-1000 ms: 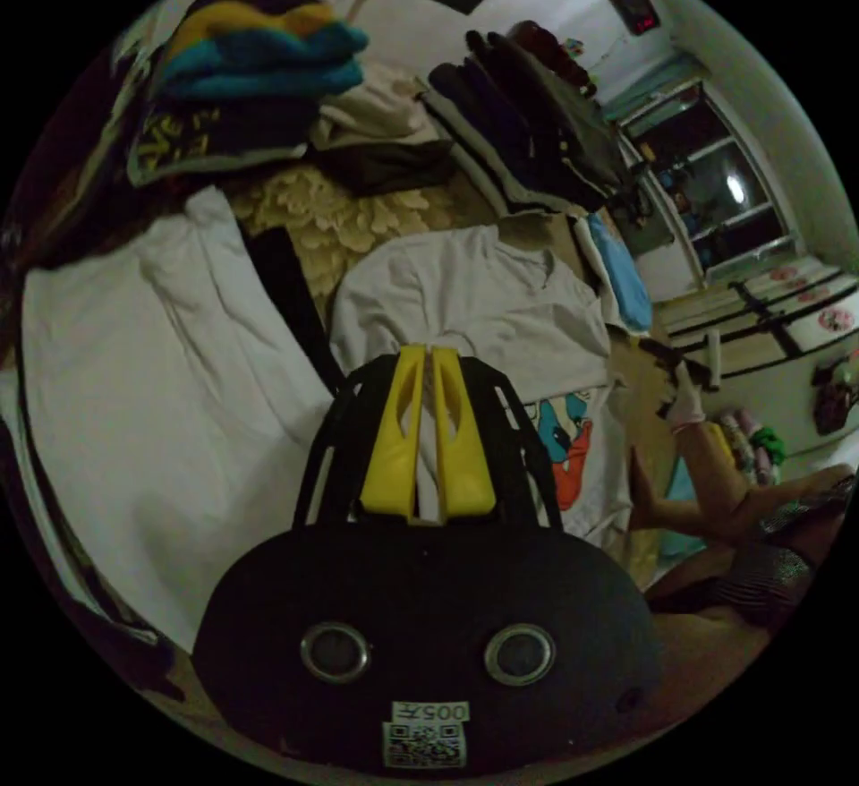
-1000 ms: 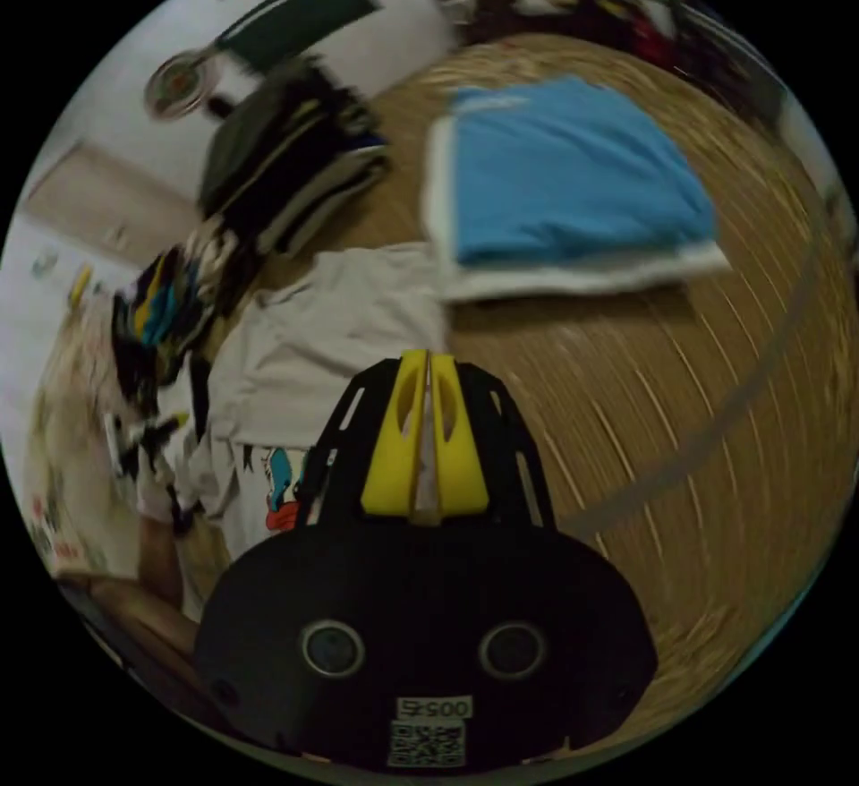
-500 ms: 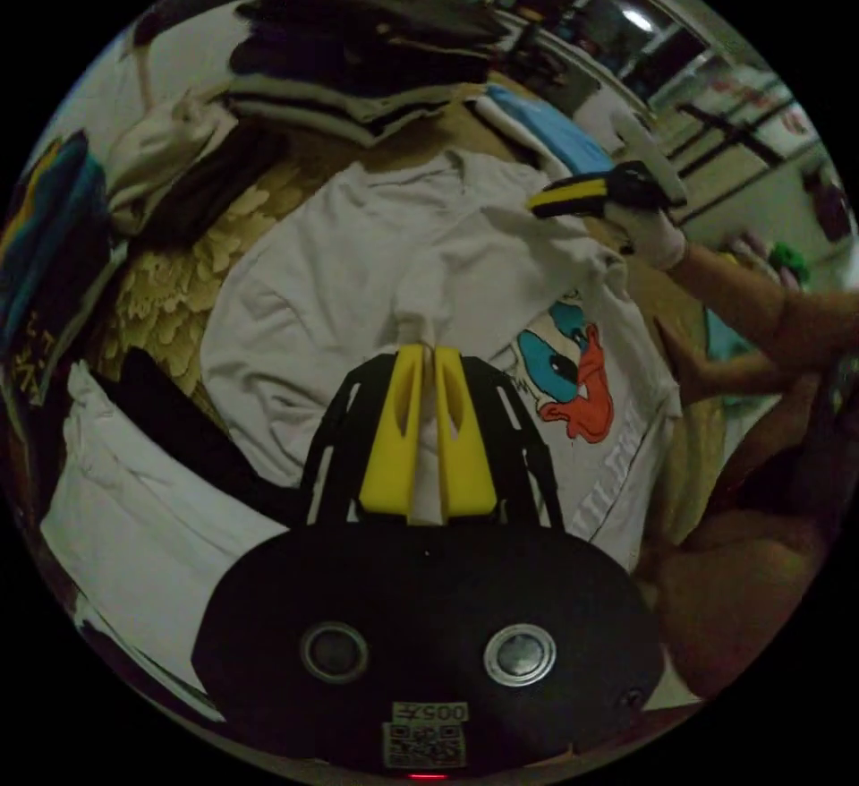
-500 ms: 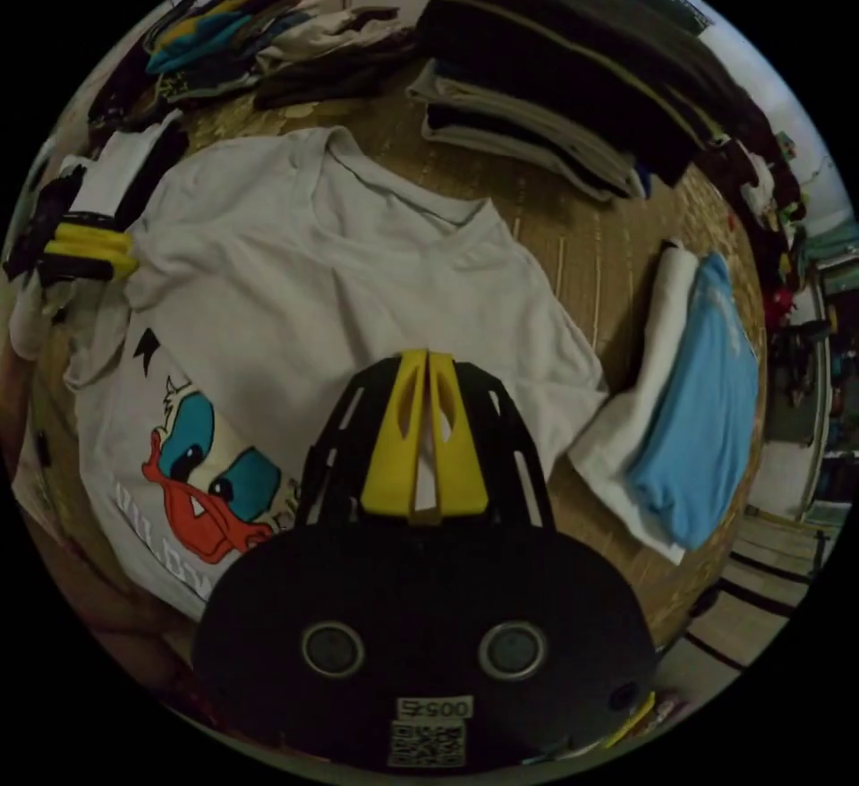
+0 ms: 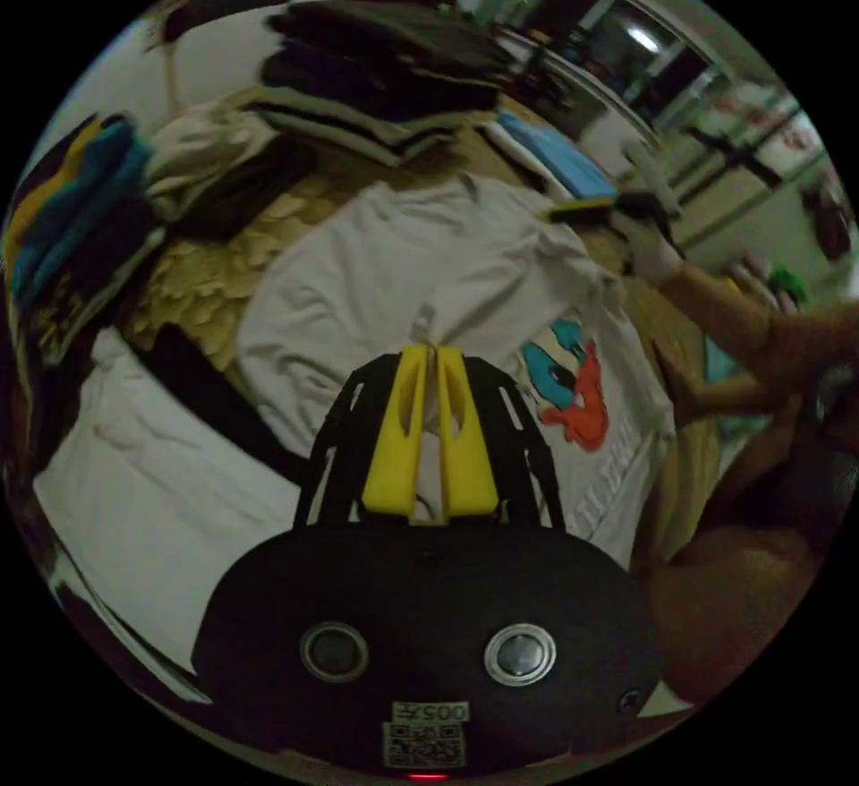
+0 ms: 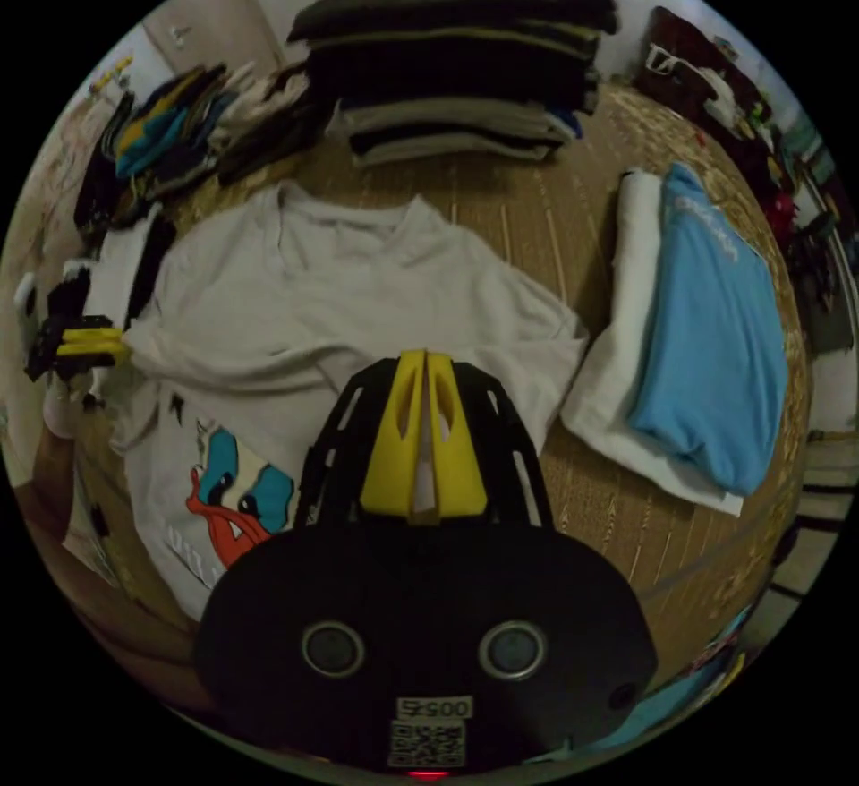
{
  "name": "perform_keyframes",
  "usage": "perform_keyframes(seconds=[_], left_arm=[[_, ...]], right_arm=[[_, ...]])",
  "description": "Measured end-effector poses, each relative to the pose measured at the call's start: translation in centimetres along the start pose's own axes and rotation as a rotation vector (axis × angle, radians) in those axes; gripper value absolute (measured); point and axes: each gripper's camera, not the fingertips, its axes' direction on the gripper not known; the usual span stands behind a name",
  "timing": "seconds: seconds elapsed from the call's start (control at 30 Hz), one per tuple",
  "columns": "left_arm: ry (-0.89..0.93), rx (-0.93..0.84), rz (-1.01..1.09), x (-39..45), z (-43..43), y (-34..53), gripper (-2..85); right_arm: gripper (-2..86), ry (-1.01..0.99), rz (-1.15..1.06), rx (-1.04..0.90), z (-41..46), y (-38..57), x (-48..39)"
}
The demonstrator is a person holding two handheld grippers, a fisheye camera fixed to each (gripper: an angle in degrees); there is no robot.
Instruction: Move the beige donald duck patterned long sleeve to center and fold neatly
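Left gripper view
Left gripper (image 5: 428, 347): yellow jaws closed on a pinch of beige cloth, lower centre of frame; held so, presumably, to carry one side of the garment.
Donald Duck long sleeve (image 5: 429, 271): spread across the middle of frame on the woven mat (image 5: 353, 164), duck print at right of centre, a fold drawn up toward the jaws.
Right gripper (image 5: 582, 211): upper right, at the shirt's far edge, carried by a gloved hand (image 5: 651, 251); too small to say whether clamped.
Surroundings: dark folded stack (image 5: 385, 74) at top, white garment (image 5: 161, 499) at lower left, blue folded piece (image 5: 559, 161) beyond the shirt.

Right gripper view
Right gripper (image 6: 424, 363): jaws together, pale cloth showing between them, lower centre; likely gripping the other side for the fold.
Shirt (image 6: 358, 303): left and centre of frame, collar toward the top, print at lower left; upper half apparently doubled down over the lower.
Left gripper (image 6: 89, 343): far left edge, at the shirt's corner, grip unclear.
Neighbours: blue-and-white folded pile (image 6: 698, 347) at right, just beside the shirt's edge; dark stack (image 6: 456, 61) above.
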Motion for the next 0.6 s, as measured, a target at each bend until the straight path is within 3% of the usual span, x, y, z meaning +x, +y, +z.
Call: perform_keyframes(seconds=[0.17, 0.33, 0.47, 0.5, 0.6], left_arm=[[-0.029, 0.018, -0.260, -3.9, -1.0, 0.1, 0.4], [-0.124, 0.093, -0.164, -0.2, -3.0, 0.9, -0.5], [0.203, 0.059, -0.033, 2.1, -0.9, 0.3, -0.6], [0.196, 0.038, -0.026, 2.4, -0.3, 0.2, -0.6], [-0.100, -0.124, 0.056, 4.7, 2.3, -0.3, -0.6]], right_arm=[[-1.0, -0.067, 0.095, -0.047, 1.5, -1.8, -0.4], [-1.0, -0.143, 0.146, 0.050, 0.4, -1.2, -2.2], [-1.1, -0.082, 0.085, -0.039, 2.0, -0.7, -5.1], [-1.1, -0.033, 0.067, -0.088, 2.9, -0.7, -6.1], [-1.5, 0.080, 0.007, -0.128, 4.1, -0.9, -8.9]])
